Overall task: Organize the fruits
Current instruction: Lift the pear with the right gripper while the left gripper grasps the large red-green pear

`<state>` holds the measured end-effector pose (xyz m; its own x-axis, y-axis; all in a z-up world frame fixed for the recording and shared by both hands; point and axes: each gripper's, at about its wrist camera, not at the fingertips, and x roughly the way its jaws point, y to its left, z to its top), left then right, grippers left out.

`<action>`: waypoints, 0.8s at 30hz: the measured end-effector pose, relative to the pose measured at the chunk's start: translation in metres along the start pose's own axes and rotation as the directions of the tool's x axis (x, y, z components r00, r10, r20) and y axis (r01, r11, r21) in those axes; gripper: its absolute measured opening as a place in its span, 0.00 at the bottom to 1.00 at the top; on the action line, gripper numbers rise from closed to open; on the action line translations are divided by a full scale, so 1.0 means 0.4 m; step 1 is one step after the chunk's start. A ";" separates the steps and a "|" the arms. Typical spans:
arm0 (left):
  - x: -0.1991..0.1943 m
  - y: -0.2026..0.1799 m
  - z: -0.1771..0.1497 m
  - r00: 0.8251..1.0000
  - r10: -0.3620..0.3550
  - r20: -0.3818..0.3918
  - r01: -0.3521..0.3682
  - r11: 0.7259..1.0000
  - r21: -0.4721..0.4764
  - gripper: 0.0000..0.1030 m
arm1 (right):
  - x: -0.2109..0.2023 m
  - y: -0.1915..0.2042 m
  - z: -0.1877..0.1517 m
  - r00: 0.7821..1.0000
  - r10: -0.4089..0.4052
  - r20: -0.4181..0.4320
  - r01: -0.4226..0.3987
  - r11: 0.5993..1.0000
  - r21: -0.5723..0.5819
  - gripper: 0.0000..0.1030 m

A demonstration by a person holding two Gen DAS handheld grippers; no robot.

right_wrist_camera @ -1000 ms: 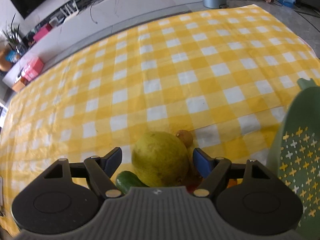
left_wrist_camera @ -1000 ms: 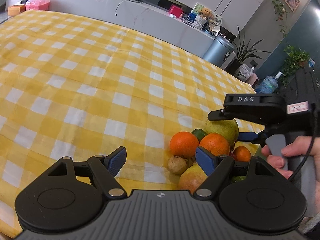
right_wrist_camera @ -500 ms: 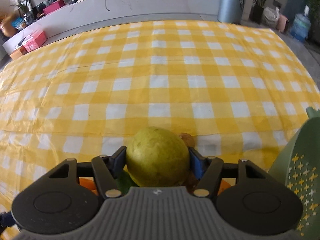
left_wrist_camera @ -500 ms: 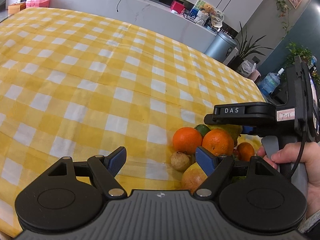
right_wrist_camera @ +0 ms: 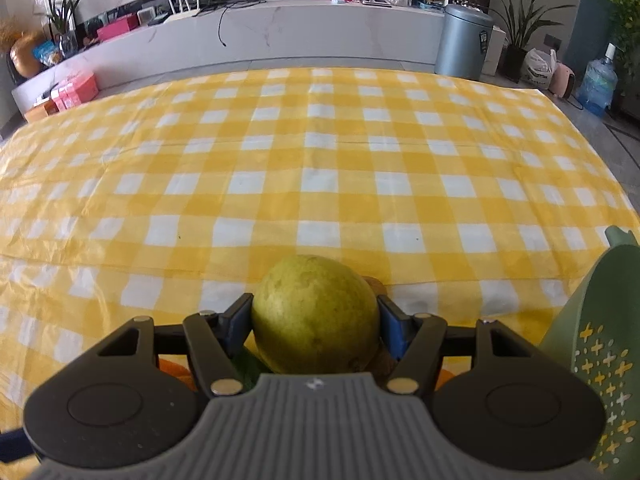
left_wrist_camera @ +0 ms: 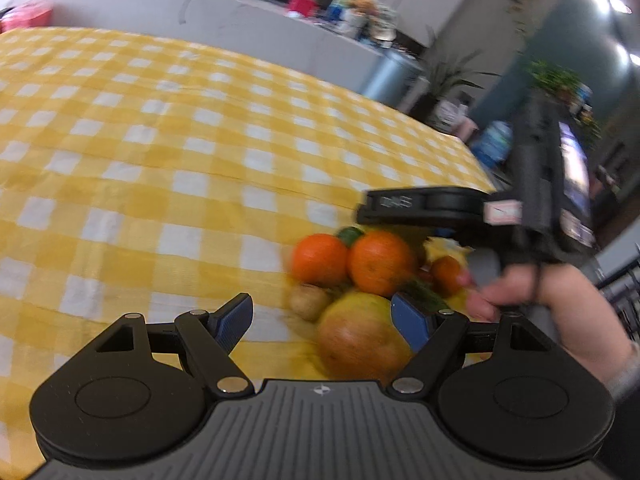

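A large yellow-green fruit (right_wrist_camera: pixel 316 314) is gripped between the blue pads (right_wrist_camera: pixel 390 330) of the right tongs (right_wrist_camera: pixel 316 320), which have just been closing and are now seen pressed against both of its sides. The fruit is held at the near edge of a table covered in a yellow-and-white checked cloth (right_wrist_camera: pixel 320 184). A small brown fruit (right_wrist_camera: pixel 376 282) is glimpsed just behind it, and a perforated green basket (right_wrist_camera: pixel 596 344) stands at the right edge of the right wrist view.

In the left wrist view, which is blurred, the left tongs (left_wrist_camera: pixel 322 316) are held wide apart with nothing pressed between their pads (left_wrist_camera: pixel 234 316). A reddish-yellow fruit (left_wrist_camera: pixel 360 338) lies just inside the right-hand pad, though whether it is touched cannot be told. Beyond it, a pile of fruit is gathered on the cloth: two oranges (left_wrist_camera: pixel 320 258) (left_wrist_camera: pixel 380 262) side by side and touching, a smaller orange fruit (left_wrist_camera: pixel 446 274) to their right, a dark green fruit (left_wrist_camera: pixel 350 235) peeping out behind them, and a small brown fruit in front of the left orange.

The black body of the right tool (left_wrist_camera: pixel 432 208) is seen over the pile, its grip held in a person's right hand (left_wrist_camera: pixel 516 292). A marble counter (right_wrist_camera: pixel 280 28), a grey bin (right_wrist_camera: pixel 464 42) and potted plants (right_wrist_camera: pixel 516 24) are visible in the background.
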<state>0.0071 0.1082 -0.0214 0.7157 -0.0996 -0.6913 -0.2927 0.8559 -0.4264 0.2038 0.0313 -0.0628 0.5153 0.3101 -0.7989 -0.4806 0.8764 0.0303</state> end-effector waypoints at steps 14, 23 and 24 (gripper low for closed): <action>0.025 -0.054 -0.055 0.999 0.014 -0.032 -0.009 0.985 0.173 0.95 | 0.022 0.002 0.011 0.997 0.021 0.080 -0.013 0.994 -0.106 0.63; 0.063 -0.076 -0.082 0.995 0.030 -0.093 -0.009 0.975 0.220 0.95 | 0.038 -0.030 0.034 0.996 0.048 0.069 -0.044 0.997 -0.068 0.69; 0.067 -0.081 -0.084 0.996 0.025 -0.085 -0.006 0.976 0.220 0.95 | 0.037 -0.033 0.035 0.996 0.053 0.069 -0.048 0.997 -0.066 0.69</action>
<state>0.0145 0.0609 -0.0458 0.6515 -0.1205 -0.7490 -0.1508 0.9470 -0.2836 0.2277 0.0293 -0.0666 0.5368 0.3804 -0.7531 -0.5508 0.8341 0.0287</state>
